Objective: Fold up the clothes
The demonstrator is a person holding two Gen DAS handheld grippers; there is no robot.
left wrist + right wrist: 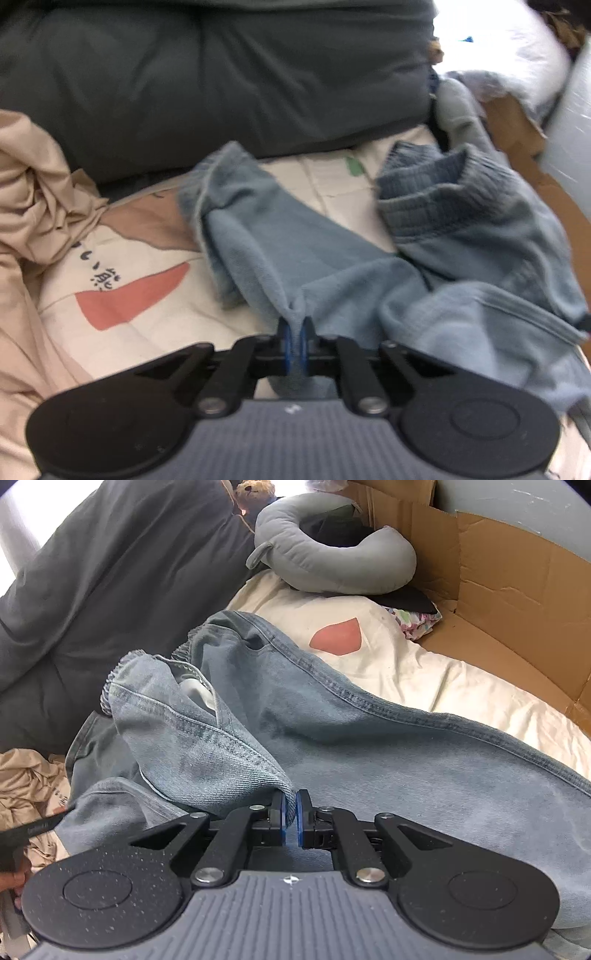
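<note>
The left gripper (294,338) had its jaws pinched on a fold of the blue jeans (332,273), which spread ahead and right of them over the printed quilt (140,280). The right gripper (290,818) had its jaws pressed on a denim edge (255,764). Farther off lay a grey neck pillow (332,557) and a dark duvet (221,74).

daylight, blown-out top corners | left view motion-blurred, perhaps shake | fisheye-bent edges
</note>
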